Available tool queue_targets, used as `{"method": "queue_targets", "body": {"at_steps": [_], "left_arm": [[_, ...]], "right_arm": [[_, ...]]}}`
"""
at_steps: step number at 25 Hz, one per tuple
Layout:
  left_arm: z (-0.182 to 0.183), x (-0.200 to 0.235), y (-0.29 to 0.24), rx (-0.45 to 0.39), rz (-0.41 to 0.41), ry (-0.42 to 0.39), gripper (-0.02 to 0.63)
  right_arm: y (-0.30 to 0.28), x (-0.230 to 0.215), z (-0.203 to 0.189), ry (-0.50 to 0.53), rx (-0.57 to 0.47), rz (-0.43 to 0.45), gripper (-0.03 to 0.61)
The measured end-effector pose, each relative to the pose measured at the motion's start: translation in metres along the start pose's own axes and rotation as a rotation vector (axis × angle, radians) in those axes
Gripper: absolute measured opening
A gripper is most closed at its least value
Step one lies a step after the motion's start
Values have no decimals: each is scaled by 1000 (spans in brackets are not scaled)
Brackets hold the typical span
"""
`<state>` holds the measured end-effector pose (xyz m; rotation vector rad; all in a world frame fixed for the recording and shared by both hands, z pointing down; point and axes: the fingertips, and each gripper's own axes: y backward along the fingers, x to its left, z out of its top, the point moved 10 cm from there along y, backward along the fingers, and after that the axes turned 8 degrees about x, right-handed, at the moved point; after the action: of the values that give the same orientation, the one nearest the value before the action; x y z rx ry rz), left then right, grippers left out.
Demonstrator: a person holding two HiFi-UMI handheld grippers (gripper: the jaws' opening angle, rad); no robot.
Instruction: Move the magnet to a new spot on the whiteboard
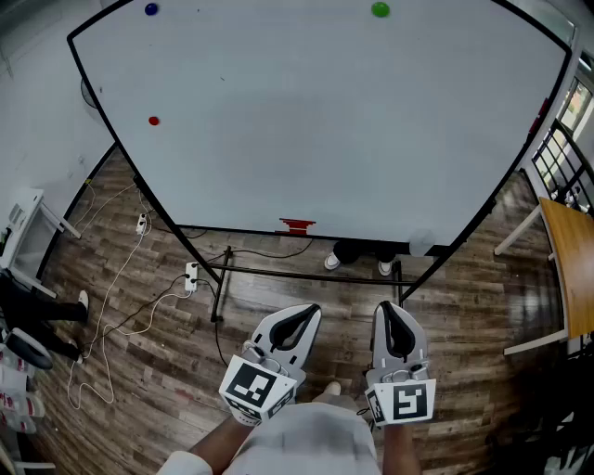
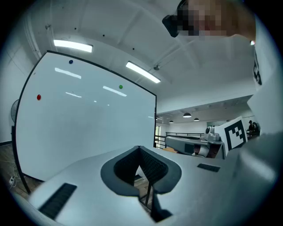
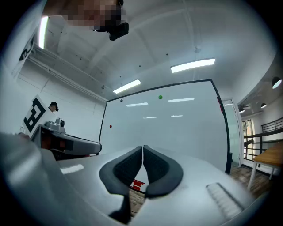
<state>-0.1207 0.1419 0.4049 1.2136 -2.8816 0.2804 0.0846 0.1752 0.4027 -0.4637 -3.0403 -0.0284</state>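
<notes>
Well, left tool [image 1: 309, 314] and right tool [image 1: 388, 309] are both clenched on nothing, well short of the whiteboard [image 1: 316, 130]. Its red magnet [image 1: 154, 121] sits at nine o'clock, blue magnet [image 1: 151, 9] eleven, green magnet [image 1: 380, 9] one. Open one tool's jaws, then approach square.

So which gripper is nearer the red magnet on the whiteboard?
Left. The left gripper sits below and right of the red magnet, well short of the whiteboard; the right gripper is farther right.

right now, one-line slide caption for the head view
Shut, empty left gripper and right gripper face a whiteboard with a blue magnet, green magnet and red magnet.
</notes>
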Motion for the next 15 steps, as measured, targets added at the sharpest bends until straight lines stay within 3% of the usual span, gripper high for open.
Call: {"method": "queue_targets", "body": {"at_steps": [15], "left_arm": [[2,-29,-24,29,29,-7,2]], "right_arm": [[17,-39,-12,-36,-13,8,5]]}}
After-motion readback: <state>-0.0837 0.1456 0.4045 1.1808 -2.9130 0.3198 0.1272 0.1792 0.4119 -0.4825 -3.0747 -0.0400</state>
